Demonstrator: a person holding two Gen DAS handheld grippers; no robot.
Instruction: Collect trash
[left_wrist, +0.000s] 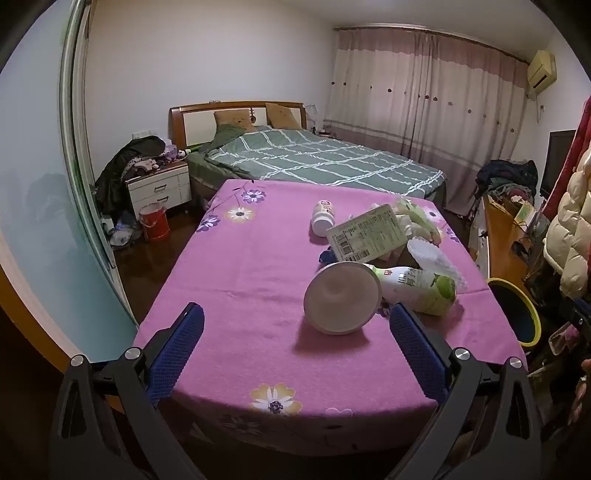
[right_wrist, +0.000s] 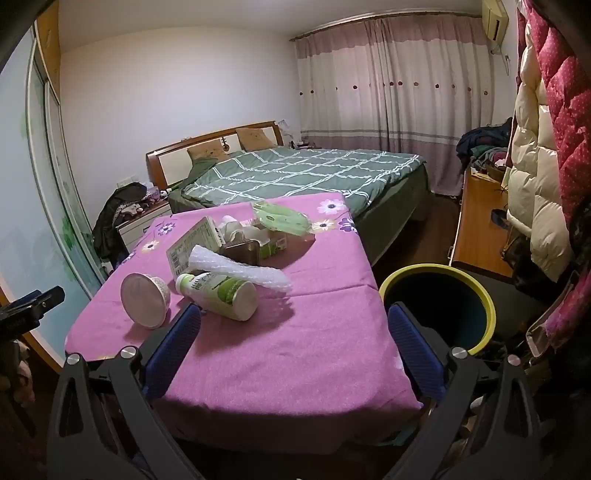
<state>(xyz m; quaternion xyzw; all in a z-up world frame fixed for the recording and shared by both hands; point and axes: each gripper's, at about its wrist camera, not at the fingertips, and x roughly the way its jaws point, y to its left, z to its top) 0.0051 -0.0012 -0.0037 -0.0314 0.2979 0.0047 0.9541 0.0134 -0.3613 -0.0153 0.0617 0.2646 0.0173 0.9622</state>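
Trash (right_wrist: 221, 251) piled on pink worktop (right_wrist: 295, 350), bin (right_wrist: 439, 306) beside it; L gripper (left_wrist: 295, 332) & R gripper (right_wrist: 293, 332) jaws released, apparently holding nothing.

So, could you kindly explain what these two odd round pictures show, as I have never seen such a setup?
No robot here: a person holds a two-finger gripper in each hand, each with a fisheye camera looking along its blue fingers. One picture is from the left gripper, the other from the right gripper. Both are open and hold nothing. Ahead is a table with a pink flowered cloth carrying trash: a tipped white cup, a lying green-and-white bottle, a printed box, bubble wrap. A yellow-rimmed bin stands beside the table.
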